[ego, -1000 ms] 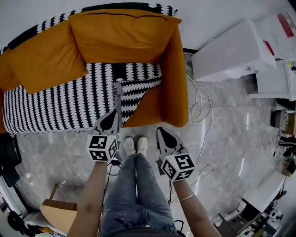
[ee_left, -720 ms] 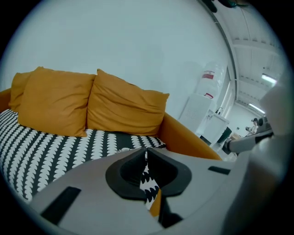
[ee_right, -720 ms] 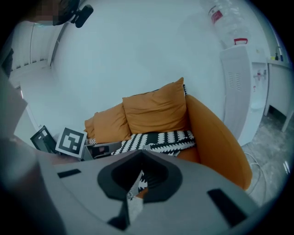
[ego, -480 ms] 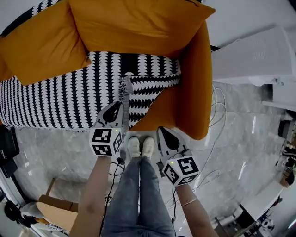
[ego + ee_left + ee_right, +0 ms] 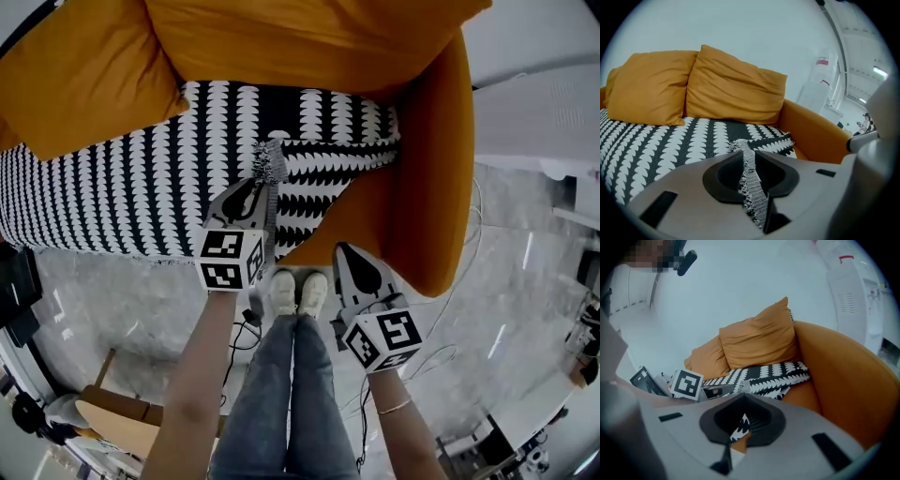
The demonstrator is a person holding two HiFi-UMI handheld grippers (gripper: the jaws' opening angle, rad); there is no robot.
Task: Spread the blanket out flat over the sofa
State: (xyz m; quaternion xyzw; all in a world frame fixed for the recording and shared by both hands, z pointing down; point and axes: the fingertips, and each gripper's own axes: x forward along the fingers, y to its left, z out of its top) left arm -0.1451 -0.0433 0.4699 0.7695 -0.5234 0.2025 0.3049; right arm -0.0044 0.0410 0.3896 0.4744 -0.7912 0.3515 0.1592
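Observation:
The black-and-white patterned blanket (image 5: 112, 187) covers most of the orange sofa's (image 5: 431, 169) seat. Its right end is folded back, leaving a strip of bare seat by the arm. My left gripper (image 5: 253, 190) is at the seat's front, over the blanket's fringed edge (image 5: 268, 164). In the left gripper view its jaws (image 5: 747, 152) are opening, and the fringed edge (image 5: 751, 178) still lies loosely in the gap. My right gripper (image 5: 347, 253) hangs in front of the sofa above the floor. It is shut and empty (image 5: 743, 397), with the blanket (image 5: 773, 373) ahead of it.
Two orange cushions (image 5: 84, 66) (image 5: 309, 37) lean on the backrest. The person's shoes (image 5: 298, 291) stand right at the sofa front. Loose cables (image 5: 469, 244) lie on the marble floor to the right, near a white unit (image 5: 544, 112). A wooden seat (image 5: 112, 422) stands at lower left.
The head view has moved closer over the sofa. Both grippers have shifted slightly right and forward, and the left one stays at the blanket's fringed edge.

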